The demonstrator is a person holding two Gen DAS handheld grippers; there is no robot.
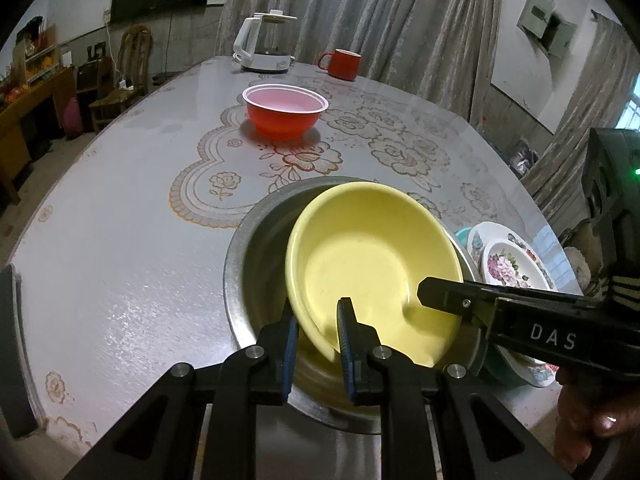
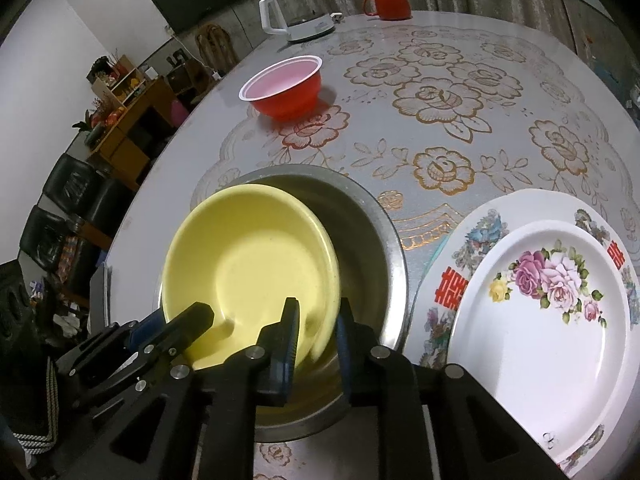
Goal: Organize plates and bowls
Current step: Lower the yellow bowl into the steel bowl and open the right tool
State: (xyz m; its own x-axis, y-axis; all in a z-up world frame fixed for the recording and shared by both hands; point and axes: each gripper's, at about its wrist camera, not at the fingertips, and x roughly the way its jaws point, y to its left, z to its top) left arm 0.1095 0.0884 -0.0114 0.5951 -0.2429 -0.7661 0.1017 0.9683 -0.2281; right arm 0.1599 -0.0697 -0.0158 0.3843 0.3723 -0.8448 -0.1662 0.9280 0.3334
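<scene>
A yellow bowl point(image 1: 372, 248) point(image 2: 248, 256) leans tilted inside a steel basin point(image 1: 240, 248) point(image 2: 384, 216) near the table's front edge. My left gripper point(image 1: 318, 320) straddles the bowl's near rim with one pad inside and one outside, shut on it. It also shows at the lower left of the right wrist view as the left gripper point(image 2: 176, 320). My right gripper point(image 2: 317, 320) has the bowl's blurred right rim between its jaws. A sliver of basin shows between the rim and the outer pad, so it stands open. One of its fingers point(image 1: 440, 294) reaches over the bowl. A red bowl point(image 1: 284, 114) point(image 2: 286, 88) stands farther back.
Right of the basin, a white floral plate point(image 2: 540, 340) lies on a larger patterned plate point(image 2: 472, 248), and the stack point(image 1: 508, 268) sits at the table's right edge. A white kettle point(image 1: 264, 48) point(image 2: 296, 16) and a red mug point(image 1: 342, 64) point(image 2: 390, 4) stand at the far edge.
</scene>
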